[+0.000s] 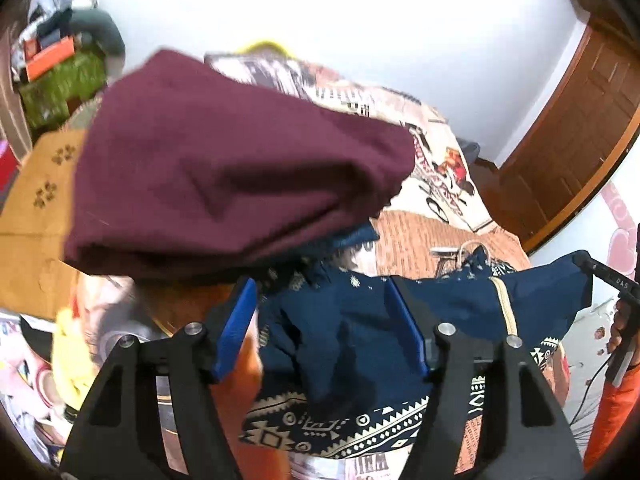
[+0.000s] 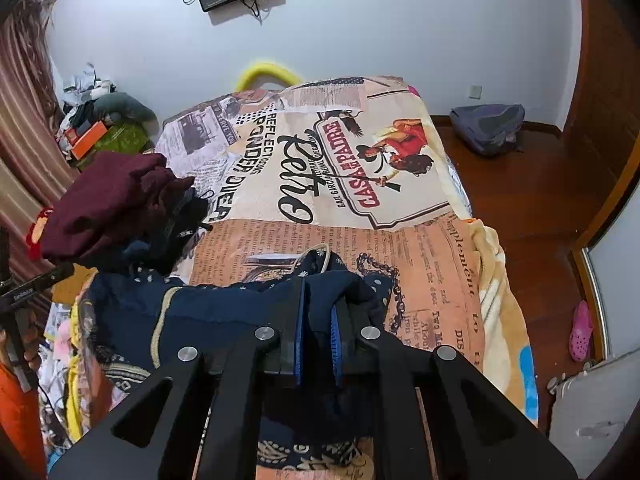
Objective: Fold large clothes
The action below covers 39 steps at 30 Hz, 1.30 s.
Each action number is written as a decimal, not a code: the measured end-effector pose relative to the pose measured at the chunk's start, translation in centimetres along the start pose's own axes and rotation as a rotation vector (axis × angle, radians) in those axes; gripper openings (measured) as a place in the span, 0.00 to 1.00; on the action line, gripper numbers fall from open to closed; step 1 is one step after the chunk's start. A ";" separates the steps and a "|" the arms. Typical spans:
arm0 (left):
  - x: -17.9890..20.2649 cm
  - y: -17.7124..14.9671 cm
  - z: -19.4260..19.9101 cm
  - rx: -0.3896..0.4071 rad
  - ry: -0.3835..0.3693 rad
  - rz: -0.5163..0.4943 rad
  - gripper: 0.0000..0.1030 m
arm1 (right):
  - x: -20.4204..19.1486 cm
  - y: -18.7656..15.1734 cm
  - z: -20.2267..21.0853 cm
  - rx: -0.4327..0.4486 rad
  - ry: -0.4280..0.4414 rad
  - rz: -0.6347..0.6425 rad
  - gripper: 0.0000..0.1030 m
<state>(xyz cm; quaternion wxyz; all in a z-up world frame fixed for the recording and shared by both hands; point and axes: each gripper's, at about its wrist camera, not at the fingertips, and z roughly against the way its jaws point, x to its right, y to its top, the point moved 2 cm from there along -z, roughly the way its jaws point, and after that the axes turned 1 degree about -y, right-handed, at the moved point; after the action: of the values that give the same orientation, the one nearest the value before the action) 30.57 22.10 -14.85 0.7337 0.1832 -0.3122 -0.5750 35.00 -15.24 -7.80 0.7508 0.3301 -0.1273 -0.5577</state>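
A navy garment with a cream geometric border lies bunched at the near end of the bed. My left gripper is open, its blue pads wide apart with navy cloth lying loosely between them. My right gripper is shut on a fold of the navy garment, which is pinched between its blue pads. A folded maroon garment sits on a pile just beyond the left gripper; in the right wrist view the maroon garment is at the bed's left side.
A tan cloth with paw prints lies left of the pile. Clutter fills the far left corner. A backpack and a pink shoe are on the wooden floor to the right. A white case stands near right.
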 end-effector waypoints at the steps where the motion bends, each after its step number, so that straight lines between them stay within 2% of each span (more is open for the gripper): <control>1: -0.2 -0.1 0.6 0.010 0.017 -0.007 0.64 | 0.0 0.1 0.0 -0.003 0.001 -0.002 0.10; 4: -0.8 -1.2 1.0 0.010 0.043 -0.007 0.71 | 0.3 -0.3 0.6 -0.006 -0.027 0.014 0.11; 5: -1.2 -1.9 0.9 -0.003 0.048 -0.004 0.72 | 0.3 -0.3 0.5 -0.010 -0.044 0.025 0.15; 6: -1.6 -2.5 0.7 -0.017 0.055 -0.003 0.72 | 0.4 -0.6 0.5 -0.016 -0.080 0.046 0.31; 8: -2.3 -4.2 -0.1 -0.056 0.086 -0.005 0.72 | 0.8 -1.0 0.7 -0.009 -0.216 0.112 0.54; 10: -3.0 -5.6 -0.5 -0.079 0.092 0.009 0.72 | 1.2 -1.7 1.4 0.020 -0.288 0.162 0.56; 14: -4.4 -8.6 -1.5 -0.124 0.059 0.075 0.72 | 2.5 -4.0 2.0 -0.024 -0.206 0.111 0.56; 17: -4.8 -10.7 -1.8 -0.138 -0.019 0.136 0.72 | 2.8 -6.5 1.4 -0.061 -0.109 0.025 0.56; 20: -4.6 -12.5 -2.5 -0.154 -0.078 0.171 0.72 | 2.9 -9.3 -0.2 -0.122 0.008 -0.087 0.56; 23: -4.1 -13.7 -4.2 -0.202 -0.078 0.181 0.72 | 2.9 -11.3 -2.8 -0.188 0.082 -0.183 0.56; 24: -4.0 -14.0 -4.8 -0.223 -0.089 0.191 0.72 | 2.8 -11.7 -3.7 -0.207 0.095 -0.211 0.59; 27: -3.5 -14.1 -6.0 -0.250 -0.155 0.225 0.72 | 2.1 -11.4 -4.2 -0.164 0.113 -0.210 0.59; 31: -2.8 -13.4 -7.1 -0.233 -0.162 0.234 0.72 | 1.3 -10.5 -5.3 -0.168 0.149 -0.221 0.56; 32: -2.8 -13.2 -7.3 -0.230 -0.174 0.249 0.69 | 1.2 -10.5 -5.5 -0.158 0.156 -0.223 0.51; 33: -2.8 -13.1 -7.4 -0.231 -0.190 0.264 0.65 | 1.1 -10.6 -5.6 -0.150 0.165 -0.225 0.40; 35: -3.0 -12.7 -7.0 -0.202 -0.170 0.274 0.24 | 1.0 -10.9 -5.3 -0.134 0.199 -0.243 0.26; 36: -3.2 -12.4 -6.5 -0.185 -0.153 0.269 0.17 | 1.1 -11.2 -5.1 -0.126 0.205 -0.249 0.23; 37: -3.1 -12.2 -5.9 -0.163 -0.169 0.264 0.12 | 0.9 -11.4 -4.8 -0.117 0.200 -0.239 0.22; 38: -3.1 -12.1 -5.1 -0.133 -0.190 0.266 0.03 | 0.7 -11.5 -4.3 -0.105 0.191 -0.222 0.19; 39: -2.9 -11.9 -4.5 -0.117 -0.197 0.259 0.03 | 0.4 -11.7 -3.7 -0.088 0.176 -0.198 0.16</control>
<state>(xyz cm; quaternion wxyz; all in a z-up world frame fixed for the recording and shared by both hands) 24.43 21.21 -26.35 0.7770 0.0412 -0.3693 -0.5081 28.45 -16.16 -18.11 0.7140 0.3554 -0.0033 -0.6032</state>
